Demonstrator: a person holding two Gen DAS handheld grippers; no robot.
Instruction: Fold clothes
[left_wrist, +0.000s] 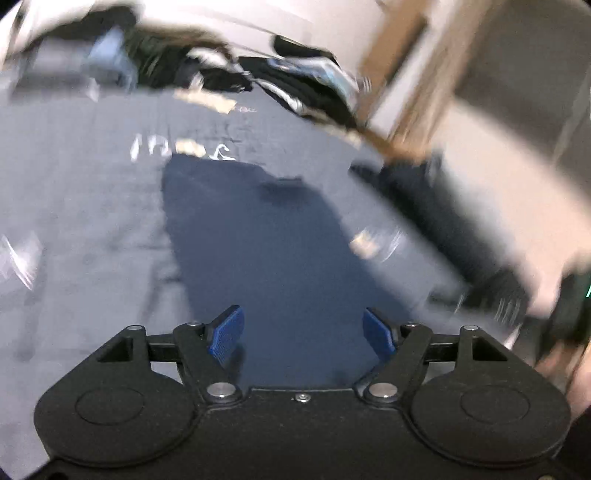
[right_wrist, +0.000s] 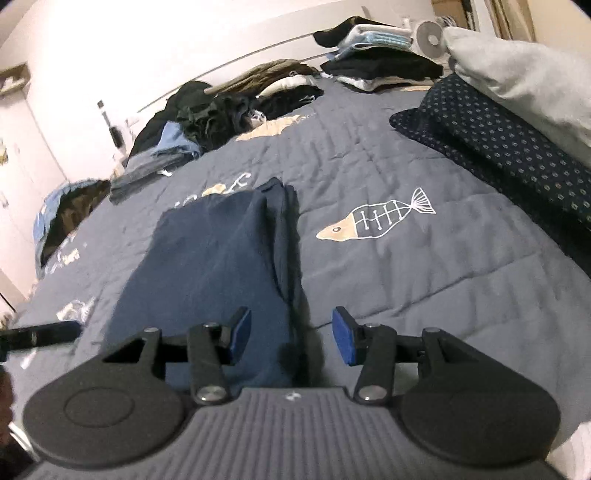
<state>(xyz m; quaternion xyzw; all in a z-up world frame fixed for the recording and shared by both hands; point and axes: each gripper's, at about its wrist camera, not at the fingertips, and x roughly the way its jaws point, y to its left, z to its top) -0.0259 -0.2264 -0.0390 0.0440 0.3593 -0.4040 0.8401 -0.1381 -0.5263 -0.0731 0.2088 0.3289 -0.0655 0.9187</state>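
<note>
a: where is the shirt (right_wrist: 218, 254)?

b: it lies on the bed (right_wrist: 406, 266), folded into a long dark blue shape. it is right in front of both your tools.

a: what is my left gripper (left_wrist: 303, 332) doing?

b: its blue fingers (left_wrist: 227, 334) are wide apart. nothing is between them. it sits low over the near end of the shirt (left_wrist: 273, 258). that view is very blurry.

a: and my right gripper (right_wrist: 291, 334)?

b: its fingers (right_wrist: 343, 338) are apart too, and they hold nothing. the near right edge of the shirt is under the gap. the left finger is over the shirt, the right one is over the blanket.

a: what else is on the bed?

b: a fish picture (right_wrist: 373, 218) is sewn on the blanket, just right of the shirt. a messy heap (right_wrist: 221, 107) of dark clothes is at the far side. a neat stack (right_wrist: 376, 59) sits further right. a dotted pillow (right_wrist: 517, 155) is on the right, with a grey pillow (right_wrist: 524, 77) on top of it.
</note>
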